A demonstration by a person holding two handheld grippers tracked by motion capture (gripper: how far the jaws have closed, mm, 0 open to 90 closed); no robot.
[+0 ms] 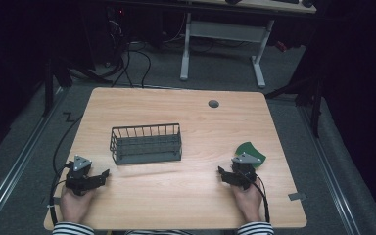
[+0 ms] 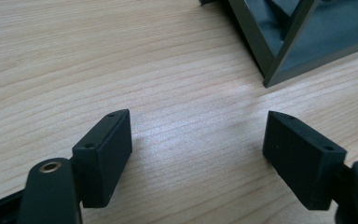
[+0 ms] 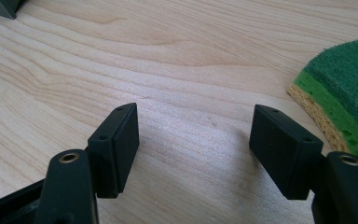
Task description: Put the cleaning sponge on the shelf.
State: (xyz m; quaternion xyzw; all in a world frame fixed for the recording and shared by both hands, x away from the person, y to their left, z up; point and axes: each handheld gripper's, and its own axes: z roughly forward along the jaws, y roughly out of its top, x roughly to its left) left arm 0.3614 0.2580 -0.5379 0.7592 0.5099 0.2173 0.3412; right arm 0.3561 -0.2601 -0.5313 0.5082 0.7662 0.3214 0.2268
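Both tools resting low at the near edge of the table (image 1: 186, 196), nothing gripped. Left tool (image 1: 103, 175) spread wide, pointing right along the table toward the near corner of the grey wire basket (image 1: 146, 143). Right tool (image 1: 221, 172) also spread wide, aimed left over bare wood; green sponge (image 1: 250, 150) lying flat just beside it, off to its right, not between the jaws.

Likely job: sponge into basket.

Risks from here:
- Sponge off-axis for the right tool, so closing as aligned would grab air. Needs a turn toward it first.
- Sponge flat and thin; low approach could scrape a jaw on the table or shove it toward the far-right edge.
- Soft foam, so edge pinch may fold or slip out mid-carry.
- Basket light-looking, unheld; bump on the rim could slide it.
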